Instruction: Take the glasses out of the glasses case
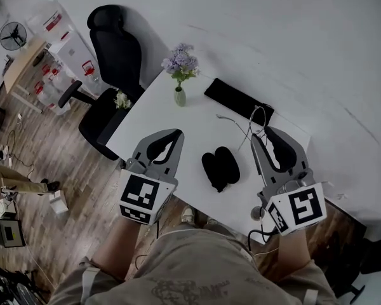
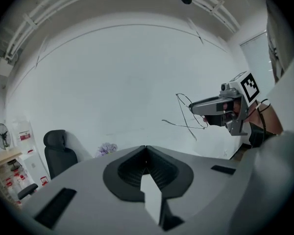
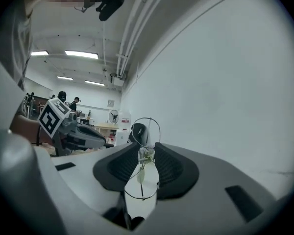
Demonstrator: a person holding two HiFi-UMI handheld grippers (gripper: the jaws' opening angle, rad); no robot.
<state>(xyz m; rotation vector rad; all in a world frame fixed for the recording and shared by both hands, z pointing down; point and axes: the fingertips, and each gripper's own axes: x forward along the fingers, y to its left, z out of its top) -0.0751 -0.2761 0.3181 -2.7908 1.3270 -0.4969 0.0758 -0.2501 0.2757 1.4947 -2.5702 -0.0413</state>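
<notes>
right tongs point(image 3: 147, 145) grasping wire glasses point(image 3: 145, 156), long axis along tongs, one lens past tips; left tongs point(image 2: 146, 147) clenched, empty.

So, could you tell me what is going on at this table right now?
A person holds a gripper in each hand above a white table. The right gripper is shut on a pair of thin wire-framed glasses, held up in the air clear of the case. The black glasses case appears to lie open on the table between the two grippers. The left gripper is shut with nothing in it. The glasses are already out of the case.
</notes>
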